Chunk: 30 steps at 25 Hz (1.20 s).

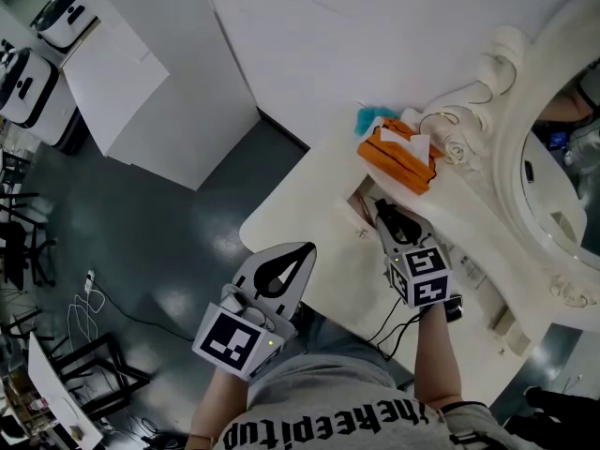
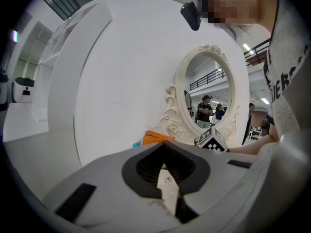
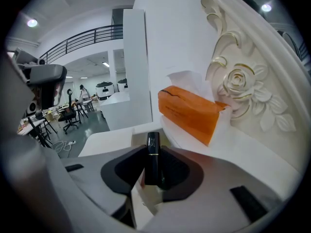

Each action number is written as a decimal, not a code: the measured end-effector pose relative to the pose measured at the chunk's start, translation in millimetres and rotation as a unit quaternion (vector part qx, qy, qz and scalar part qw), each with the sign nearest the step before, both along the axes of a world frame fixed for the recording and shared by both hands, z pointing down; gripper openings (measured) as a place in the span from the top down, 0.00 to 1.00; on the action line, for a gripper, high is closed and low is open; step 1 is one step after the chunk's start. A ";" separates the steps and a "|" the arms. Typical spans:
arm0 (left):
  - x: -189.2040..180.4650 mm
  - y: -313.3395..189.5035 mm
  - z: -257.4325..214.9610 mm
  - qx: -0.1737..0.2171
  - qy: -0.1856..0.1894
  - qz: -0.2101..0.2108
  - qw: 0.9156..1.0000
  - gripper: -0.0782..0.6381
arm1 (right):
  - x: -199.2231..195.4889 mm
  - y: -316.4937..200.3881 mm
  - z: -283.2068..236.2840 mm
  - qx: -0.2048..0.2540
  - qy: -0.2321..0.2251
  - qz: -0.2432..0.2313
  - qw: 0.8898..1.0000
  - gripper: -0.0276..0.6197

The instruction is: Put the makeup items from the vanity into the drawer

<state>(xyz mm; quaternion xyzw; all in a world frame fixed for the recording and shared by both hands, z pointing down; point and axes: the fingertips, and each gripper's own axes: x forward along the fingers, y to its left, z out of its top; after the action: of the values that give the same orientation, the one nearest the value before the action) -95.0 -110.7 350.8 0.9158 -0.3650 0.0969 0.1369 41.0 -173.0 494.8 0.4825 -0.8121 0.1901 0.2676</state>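
One makeup item in hand: a black lipstick, clamped between the jaws of the right hand-held gripper.
- Lipstick stands roughly upright in the jaws, top end clear above the pads. Judged reason: a grip on the lower body leaves the tube free to drop out when the jaws part.
- Right hand-held gripper hangs over the near edge of the bench, just above what looks like the open drawer. Judged step: carrying the lipstick to the drawer for release. Drawer contents cannot be made out.
- Left hand-held gripper: jaws together, nothing between them. It sits off the near-left edge of the bench, over the floor, apart from the work; probably parked out of the right arm's way.
- Lipstick appearance: slim, glossy black tube, thin pale band round it partway up, small pale print near the top, too small to read. Hard and smooth, so judged liable to slip if the grip is light.
- Others on the bench, far side: orange box against the carved base of the mirror, white paper at its top; a teal thing just beyond it, identity unclear.
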 end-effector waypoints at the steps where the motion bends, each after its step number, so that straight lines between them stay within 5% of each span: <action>1: -0.6 -0.1 -0.5 0.005 0.001 -0.001 1.000 0.86 | -0.4 0.5 0.7 0.000 0.001 0.000 1.000 0.77; 24: -1.0 12.8 -7.5 0.021 -0.002 0.002 1.000 0.86 | 2.4 9.8 -8.7 0.015 -0.018 0.015 1.000 0.77; 30: 6.0 15.3 -11.6 0.032 0.004 0.015 0.999 0.86 | 4.9 16.3 -19.7 0.030 -0.033 0.025 0.999 0.88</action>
<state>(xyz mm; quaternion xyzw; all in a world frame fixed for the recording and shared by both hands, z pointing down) -88.9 -95.4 339.2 0.9256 -0.3533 0.0837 0.1070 45.9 -156.7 475.1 0.5037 -0.8135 0.1879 0.2216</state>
